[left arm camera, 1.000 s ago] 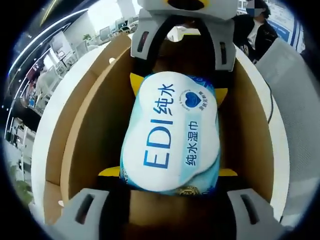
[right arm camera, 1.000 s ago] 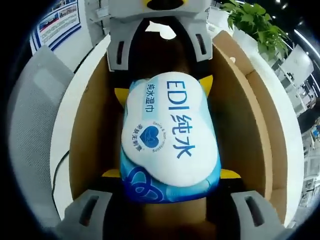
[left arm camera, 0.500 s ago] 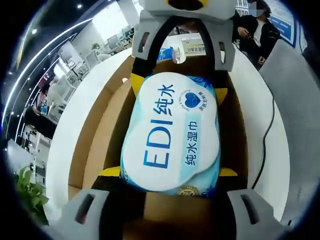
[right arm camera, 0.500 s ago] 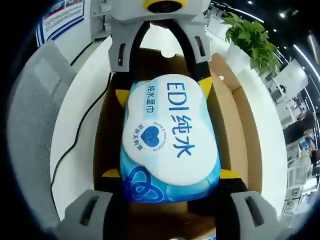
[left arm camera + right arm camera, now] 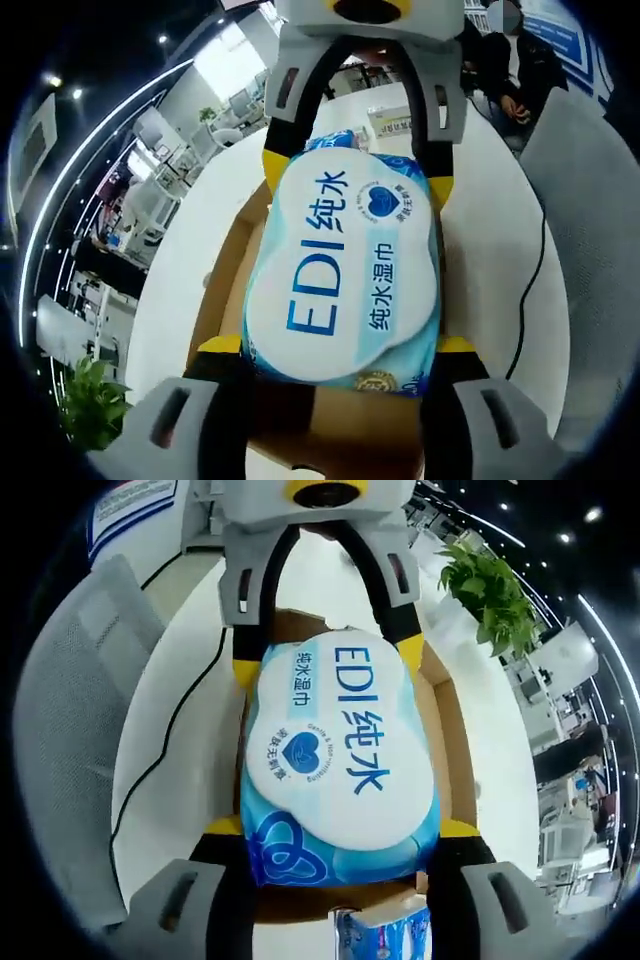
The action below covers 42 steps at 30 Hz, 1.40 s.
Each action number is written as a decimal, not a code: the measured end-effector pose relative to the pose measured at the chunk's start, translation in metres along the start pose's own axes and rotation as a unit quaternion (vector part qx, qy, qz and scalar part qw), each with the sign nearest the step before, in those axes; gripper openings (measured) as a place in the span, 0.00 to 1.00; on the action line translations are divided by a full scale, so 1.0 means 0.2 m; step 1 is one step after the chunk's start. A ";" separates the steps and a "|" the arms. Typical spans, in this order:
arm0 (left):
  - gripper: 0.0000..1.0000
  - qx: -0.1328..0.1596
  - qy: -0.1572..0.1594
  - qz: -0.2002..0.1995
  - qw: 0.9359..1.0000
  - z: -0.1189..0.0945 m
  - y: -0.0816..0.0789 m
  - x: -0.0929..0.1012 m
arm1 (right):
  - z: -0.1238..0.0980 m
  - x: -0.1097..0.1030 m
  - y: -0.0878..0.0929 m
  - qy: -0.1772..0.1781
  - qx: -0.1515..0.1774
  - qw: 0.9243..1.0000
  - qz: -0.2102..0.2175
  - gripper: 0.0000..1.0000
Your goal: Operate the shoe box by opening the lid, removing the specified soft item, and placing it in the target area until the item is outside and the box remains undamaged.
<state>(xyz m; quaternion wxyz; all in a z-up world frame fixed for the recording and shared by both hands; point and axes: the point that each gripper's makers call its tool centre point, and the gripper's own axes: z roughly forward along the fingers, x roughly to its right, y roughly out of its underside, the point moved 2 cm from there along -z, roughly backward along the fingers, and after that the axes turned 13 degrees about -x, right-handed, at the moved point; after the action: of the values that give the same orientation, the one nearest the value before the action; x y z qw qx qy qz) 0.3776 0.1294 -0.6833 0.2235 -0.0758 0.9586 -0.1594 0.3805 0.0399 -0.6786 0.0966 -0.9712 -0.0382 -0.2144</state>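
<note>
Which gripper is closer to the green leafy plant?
Left. The green leafy plant sits low beside the left gripper's own jaws in the left gripper view; from the right gripper, it lies far off, beyond the blue-and-white wet wipes pack both hold.

Pale blue wipes pack point(image 5: 345, 275) with white label, blue lettering; brown cardboard shoe box point(image 5: 452, 770); yellow-tipped fingers point(image 5: 222, 345).
</note>
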 end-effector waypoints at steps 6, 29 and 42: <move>0.68 0.007 -0.017 0.004 1.000 -0.07 -0.06 0.05 | -0.08 -0.03 0.02 0.016 0.000 1.000 -0.006 0.66; 0.67 0.018 -0.063 0.030 0.997 -0.28 -0.16 0.17 | -0.31 -0.16 0.04 0.063 0.018 0.998 -0.004 0.66; 0.67 0.034 -0.065 0.052 0.996 -0.32 -0.21 0.32 | -0.38 -0.31 0.08 0.077 0.016 0.997 0.011 0.65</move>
<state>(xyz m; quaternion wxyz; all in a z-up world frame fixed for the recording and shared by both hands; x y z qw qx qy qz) 0.2957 0.0940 -0.6405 0.2961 -0.0286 0.9385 -0.1753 0.2946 0.0062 -0.6403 0.1168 -0.9505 -0.0230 -0.2870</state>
